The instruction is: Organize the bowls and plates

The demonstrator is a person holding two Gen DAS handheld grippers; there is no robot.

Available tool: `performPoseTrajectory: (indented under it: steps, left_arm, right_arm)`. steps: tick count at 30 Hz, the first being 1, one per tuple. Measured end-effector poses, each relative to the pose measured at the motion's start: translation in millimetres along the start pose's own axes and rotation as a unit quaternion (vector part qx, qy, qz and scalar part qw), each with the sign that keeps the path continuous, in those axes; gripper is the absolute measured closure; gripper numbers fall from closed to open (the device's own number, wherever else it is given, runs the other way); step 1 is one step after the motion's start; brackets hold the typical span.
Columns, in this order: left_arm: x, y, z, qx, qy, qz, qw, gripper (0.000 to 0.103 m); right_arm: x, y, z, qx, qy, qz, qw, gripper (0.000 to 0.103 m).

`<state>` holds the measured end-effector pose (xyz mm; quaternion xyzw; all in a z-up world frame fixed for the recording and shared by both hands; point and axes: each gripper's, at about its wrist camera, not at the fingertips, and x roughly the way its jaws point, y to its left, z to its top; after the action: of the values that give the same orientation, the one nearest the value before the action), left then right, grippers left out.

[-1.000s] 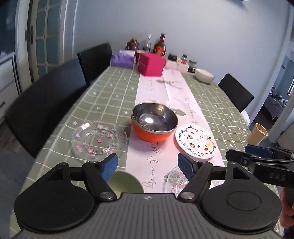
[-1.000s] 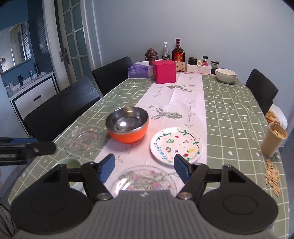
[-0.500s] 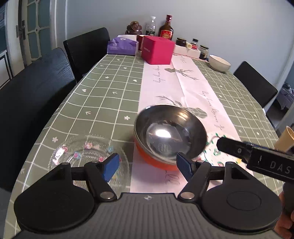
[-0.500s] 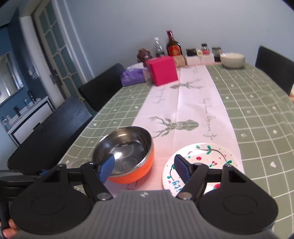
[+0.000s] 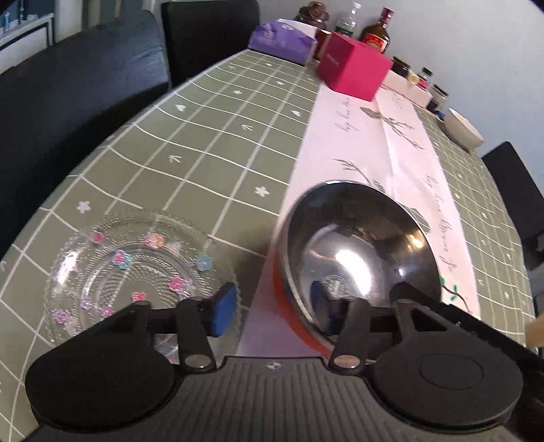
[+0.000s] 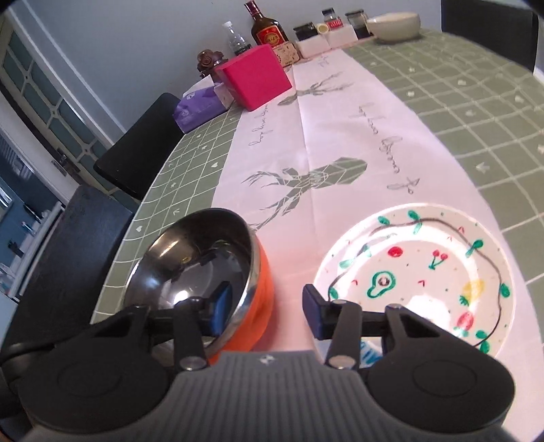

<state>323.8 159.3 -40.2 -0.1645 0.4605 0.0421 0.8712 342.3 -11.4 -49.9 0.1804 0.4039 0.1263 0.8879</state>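
An orange bowl [image 5: 357,238] with a shiny steel inside stands on the white table runner. My left gripper [image 5: 272,311] straddles its left wall, one blue pad outside and one inside. Its jaws are closing, with a gap still showing at the outer pad. My right gripper [image 6: 267,311] straddles the right wall of the same bowl [image 6: 204,258] and is also closing, its pads not pressing. A clear glass plate [image 5: 136,265] with small flowers lies left of the bowl. To the bowl's right lies a white painted plate [image 6: 425,272].
A pink box [image 6: 256,76], a purple tissue pack [image 6: 200,107], bottles and jars stand at the table's far end. A white bowl [image 6: 392,22] sits at the far right. Black chairs [image 5: 78,85] line the left side. The green checked cloth [image 5: 204,142] covers the table.
Both grippers have come forward and down onto the orange bowl from either side. Their jaws have narrowed around its rim. The near green bowl and near glass plate have left the views.
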Motion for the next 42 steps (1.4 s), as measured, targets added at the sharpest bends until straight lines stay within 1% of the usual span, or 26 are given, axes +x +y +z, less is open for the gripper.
performPoseTrajectory:
  steps: [1,3,4,7,10,12,14,16,19,21,23,26,29,32,36,39,42]
  left_arm:
    - [1,-3,1,0.008,0.007,0.002,0.9999,0.074]
    - [1,-7,-2,0.013,0.017,0.018,0.9996,0.083]
    - [0,-9,-4,0.015,0.017,0.027,0.9994,0.083]
    - [-5,-11,-6,0.022,0.024,0.03,0.999,0.083]
    - [-23,-15,-9,0.022,0.023,0.048,0.9983,0.084]
    - [-41,-24,-14,0.047,0.01,0.062,0.9969,0.085]
    - [-62,-30,-20,0.064,-0.004,0.062,0.996,0.085]
    - [-79,-34,-29,0.071,-0.005,0.051,0.9962,0.085]
    - [-98,-38,-40,0.072,0.018,0.036,0.9966,0.085]
    - [-112,-42,-49,0.086,0.021,0.031,0.9956,0.084]
    - [-129,-49,-61,0.113,0.01,0.037,0.9928,0.084]
    - [-152,-53,-76,0.132,-0.015,0.044,0.9902,0.084]
    - [-167,-54,-90,0.139,-0.025,0.038,0.9892,0.082]
    - [-180,-52,-107,0.148,-0.039,0.039,0.9875,0.081]
    - [-195,-46,-127,0.158,-0.053,0.035,0.9853,0.081]
    - [-204,-41,-136,0.161,-0.055,0.027,0.985,0.081]
    - [-211,-38,-144,0.161,-0.061,0.027,0.9846,0.081]
  right_arm:
    - [-1,5,0,-0.014,-0.002,-0.004,1.0,0.083]
    - [-2,13,-1,-0.034,-0.004,-0.01,0.999,0.085]
    - [-4,16,-1,-0.038,-0.004,-0.011,0.999,0.086]
    - [-7,17,1,-0.031,-0.001,-0.021,0.999,0.088]
    - [-17,9,1,-0.004,0.013,0.005,1.0,0.089]
    - [-31,3,-2,0.029,0.025,0.025,0.999,0.089]
    - [-50,-1,-5,0.048,0.032,0.042,0.997,0.088]
    - [-72,0,-7,0.039,0.027,0.05,0.998,0.088]
    - [-103,1,-12,0.033,0.042,0.038,0.998,0.088]
    - [-123,1,-17,0.025,0.047,0.035,0.998,0.088]
    - [-142,0,-24,0.018,0.048,0.042,0.998,0.088]
    - [-163,0,-34,0.013,0.05,0.058,0.997,0.088]
    - [-184,3,-45,-0.01,0.023,0.062,0.998,0.089]
    - [-202,5,-57,-0.025,0.007,0.064,0.998,0.089]
    - [-218,6,-68,-0.042,0.004,0.073,0.996,0.091]
    - [-229,5,-78,-0.032,0.001,0.082,0.996,0.091]
    - [-239,9,-89,-0.038,-0.006,0.084,0.996,0.091]
